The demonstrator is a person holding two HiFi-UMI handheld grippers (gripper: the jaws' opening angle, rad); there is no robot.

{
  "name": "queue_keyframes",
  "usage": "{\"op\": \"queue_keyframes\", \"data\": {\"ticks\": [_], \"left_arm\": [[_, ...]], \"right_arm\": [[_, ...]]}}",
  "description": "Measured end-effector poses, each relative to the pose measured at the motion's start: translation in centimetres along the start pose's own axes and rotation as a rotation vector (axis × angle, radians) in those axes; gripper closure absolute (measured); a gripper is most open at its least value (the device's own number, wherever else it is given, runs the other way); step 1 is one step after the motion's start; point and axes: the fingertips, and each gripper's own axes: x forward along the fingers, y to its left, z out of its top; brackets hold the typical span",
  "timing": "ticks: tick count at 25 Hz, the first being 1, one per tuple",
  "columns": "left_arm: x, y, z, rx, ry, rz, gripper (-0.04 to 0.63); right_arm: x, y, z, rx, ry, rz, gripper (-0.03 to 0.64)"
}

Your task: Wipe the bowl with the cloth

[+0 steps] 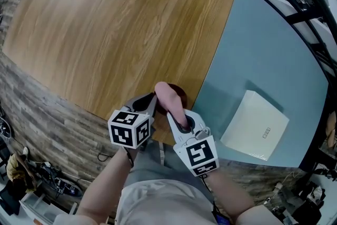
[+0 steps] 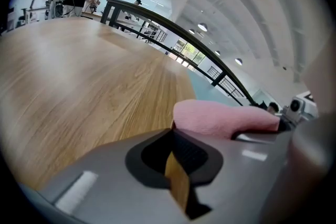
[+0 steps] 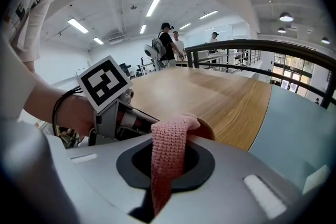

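A small brown wooden bowl (image 1: 182,95) is held just above the table's near edge. My left gripper (image 1: 150,106) is shut on its rim, which shows as a thin wooden edge (image 2: 176,182) between the jaws in the left gripper view. A pink knitted cloth (image 1: 167,96) lies over and into the bowl. My right gripper (image 1: 178,116) is shut on the cloth (image 3: 167,161), which runs up from the jaws onto the bowl's rim (image 3: 206,129). The cloth (image 2: 226,117) hides most of the bowl. The two grippers are close together, left one left of the bowl, right one near side.
The wooden table top (image 1: 116,29) stretches away to the left and far side. A pale teal surface (image 1: 263,60) adjoins it on the right, with a white box (image 1: 256,125) lying on it. People stand far off in the room (image 3: 167,42).
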Motion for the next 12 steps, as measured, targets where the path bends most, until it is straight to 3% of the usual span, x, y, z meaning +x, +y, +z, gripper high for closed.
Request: {"op": "queue_keyframes", "data": {"ticks": [7, 12], "left_arm": [[-2.6, -2.3, 2.9, 0.087, -0.064, -0.004, 0.591], [-5.9, -4.7, 6.4, 0.223, -0.134, 0.018, 0.591]], "right_arm": [[-2.0, 0.0, 2.9, -0.038, -0.018, -0.012, 0.603], [-3.4, 0.4, 6.6, -0.08, -0.045, 0.002, 0.603]]}}
